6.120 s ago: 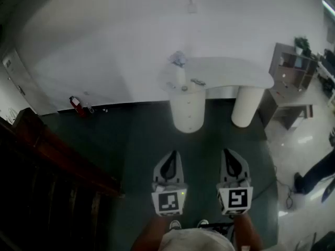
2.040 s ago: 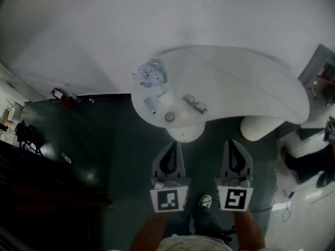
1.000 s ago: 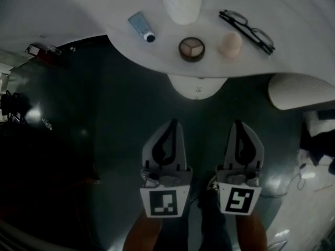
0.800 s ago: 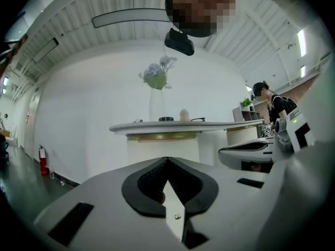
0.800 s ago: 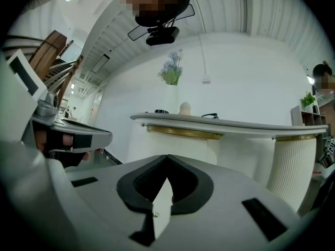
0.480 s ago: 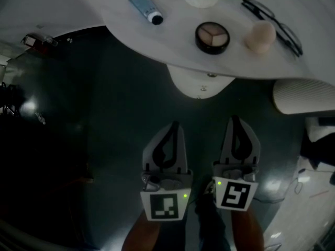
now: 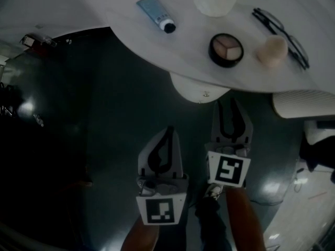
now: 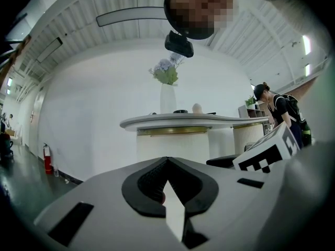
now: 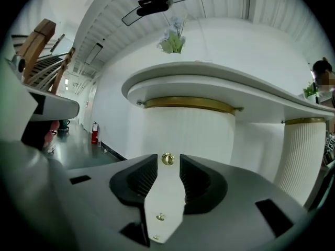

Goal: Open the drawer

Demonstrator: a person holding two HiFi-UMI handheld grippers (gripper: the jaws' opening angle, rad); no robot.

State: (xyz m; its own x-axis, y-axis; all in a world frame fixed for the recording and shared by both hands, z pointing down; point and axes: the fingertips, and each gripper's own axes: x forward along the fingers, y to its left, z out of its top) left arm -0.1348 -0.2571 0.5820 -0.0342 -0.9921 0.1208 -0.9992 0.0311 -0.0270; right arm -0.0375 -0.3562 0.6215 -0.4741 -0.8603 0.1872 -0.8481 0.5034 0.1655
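Right gripper jaws have just been opening and stand apart, with the brass knob in the gap, unpinched. Left gripper jaws closed on nothing. Drawer outline unreadable on the white cabinet.

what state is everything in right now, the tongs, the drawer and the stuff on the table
left tongs, shut, empty
right tongs, open, jaws have just been opening, nothing between them
drawer, shut
knob, not gripped, just ahead of the right tongs
compact, open, lying flat
tube, capped, lying on its side
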